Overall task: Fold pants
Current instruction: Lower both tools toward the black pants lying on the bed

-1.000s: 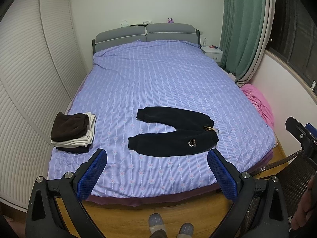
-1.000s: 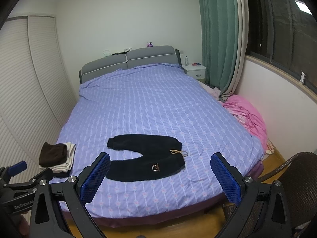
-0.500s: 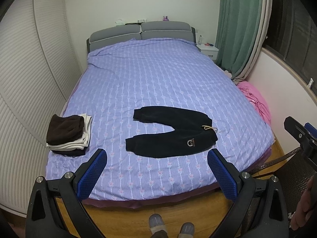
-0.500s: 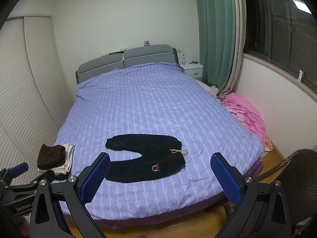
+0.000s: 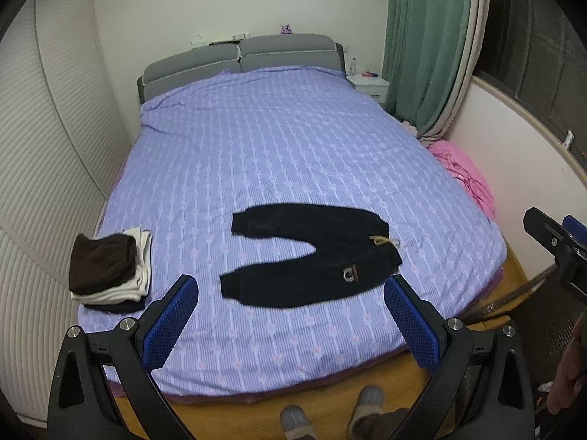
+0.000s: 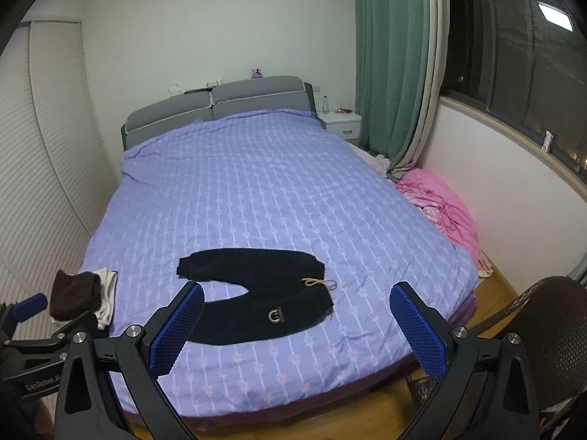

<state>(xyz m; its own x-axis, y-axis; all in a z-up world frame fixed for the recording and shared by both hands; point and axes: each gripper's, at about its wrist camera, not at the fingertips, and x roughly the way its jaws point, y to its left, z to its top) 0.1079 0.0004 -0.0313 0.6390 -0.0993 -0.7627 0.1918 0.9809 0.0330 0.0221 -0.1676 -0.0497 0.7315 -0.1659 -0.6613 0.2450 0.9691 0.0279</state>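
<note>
Both tongs stand wide and hold nothing: the left tongs (image 5: 291, 310) and the right tongs (image 6: 297, 317) hang above the near edge of the bed (image 5: 293, 146), short of the garment, with their blue pads well apart. Black pants (image 5: 312, 256) lie flat on the purple bedspread in the near half of the bed, unfolded; the waistband, with a tan drawstring (image 5: 385, 241) and a small light emblem (image 5: 351, 274), points to the right, and the two legs splay to the left in an open curve, the cuffs apart. At the near left corner of the bed sits a stack of folded clothes (image 5: 110, 271), brown on top of cream, well apart from the pants. A pink heap of bedding (image 6: 440, 201) lies on the floor to the right of the bed. Judged from this layout, no fold has been made: neither leg is laid over the other, and the tongs touch no cloth. Remaining work appears to be the whole task, namely grasping, doubling the legs, then folding across the length.
</note>
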